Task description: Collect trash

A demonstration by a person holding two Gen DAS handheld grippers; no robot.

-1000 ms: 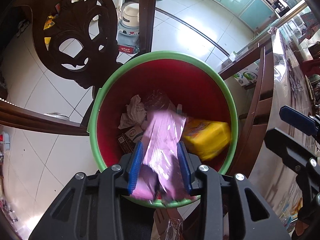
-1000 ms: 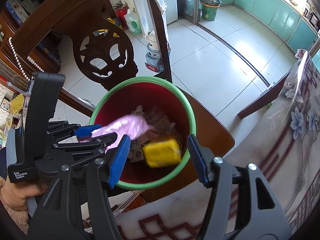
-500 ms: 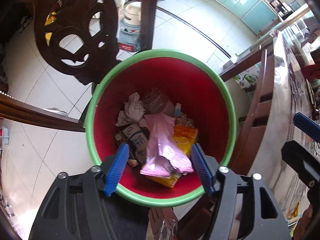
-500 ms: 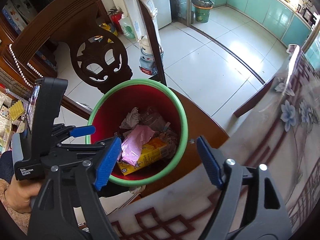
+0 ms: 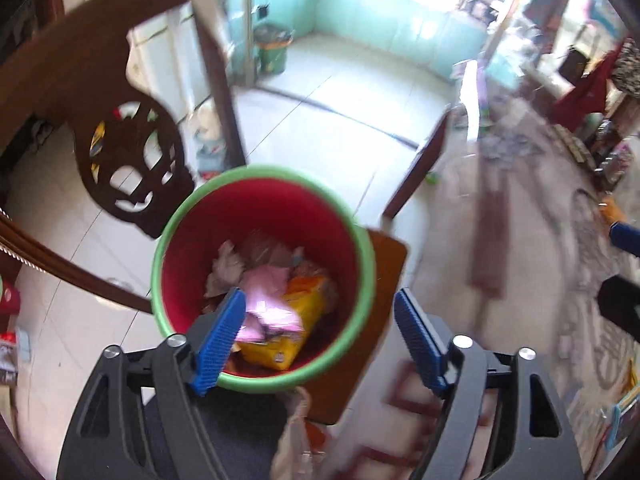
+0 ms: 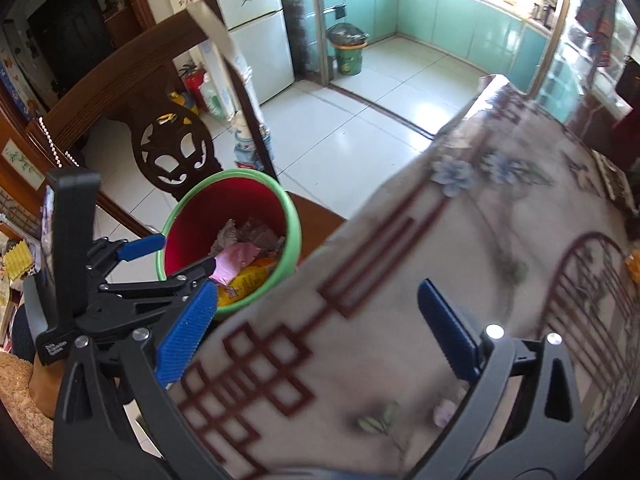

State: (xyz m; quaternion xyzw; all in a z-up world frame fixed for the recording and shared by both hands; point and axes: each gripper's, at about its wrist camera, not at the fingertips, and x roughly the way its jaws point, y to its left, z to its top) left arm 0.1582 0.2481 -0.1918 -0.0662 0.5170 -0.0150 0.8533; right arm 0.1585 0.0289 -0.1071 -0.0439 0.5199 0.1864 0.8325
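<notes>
The pink wrapper (image 5: 266,304) has dropped from the left gripper (image 5: 320,338) into the red bin (image 5: 362,248), lying on the yellow packet (image 5: 296,320); both left and right gripper (image 6: 320,330) jaws are opening, empty, above it

a lived-in home: dining corner opening onto a kitchen

this is a household interior. a carved dark wooden chair (image 6: 172,152) with an openwork back stands on pale floor tiles (image 6: 352,128), beside a table under a floral tablecloth (image 6: 460,240) with red lattice patterns. through a doorway, turquoise kitchen cabinets (image 6: 460,24) run under a bright window, with a white refrigerator (image 6: 256,32) and a green kitchen bin (image 6: 347,54) near the threshold. a red fire extinguisher (image 6: 195,82) and bottles sit by the fridge. a red bucket with a green rim (image 5: 262,276) holds crumpled wrappers and a yellow packet. clothes hang at the far right. the left wrist view is blurred.
</notes>
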